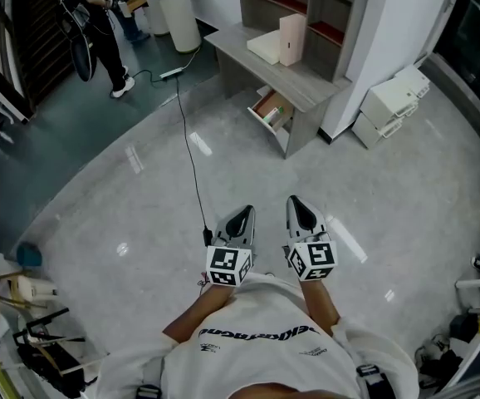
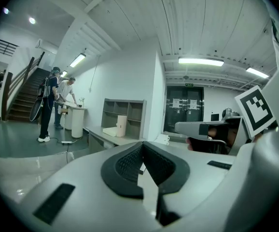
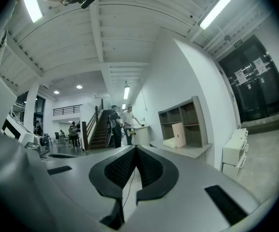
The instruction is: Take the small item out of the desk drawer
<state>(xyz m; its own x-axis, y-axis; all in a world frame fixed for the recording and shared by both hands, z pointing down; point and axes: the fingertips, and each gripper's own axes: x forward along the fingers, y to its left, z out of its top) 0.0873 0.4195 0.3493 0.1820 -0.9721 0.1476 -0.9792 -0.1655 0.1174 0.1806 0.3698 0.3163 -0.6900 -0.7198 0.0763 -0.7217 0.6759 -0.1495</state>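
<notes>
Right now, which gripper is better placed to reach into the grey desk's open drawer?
Left, narrowly. The left gripper and right gripper are both shut, empty and about equally far from the grey desk. Its open drawer juts out on the left side of the desk's near corner.

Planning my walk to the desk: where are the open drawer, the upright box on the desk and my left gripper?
open drawer (image 1: 267, 106): head view, its brown inside.
upright box (image 1: 291, 40): head view, front face.
left gripper (image 1: 243, 212): head view, between its tips.
</notes>
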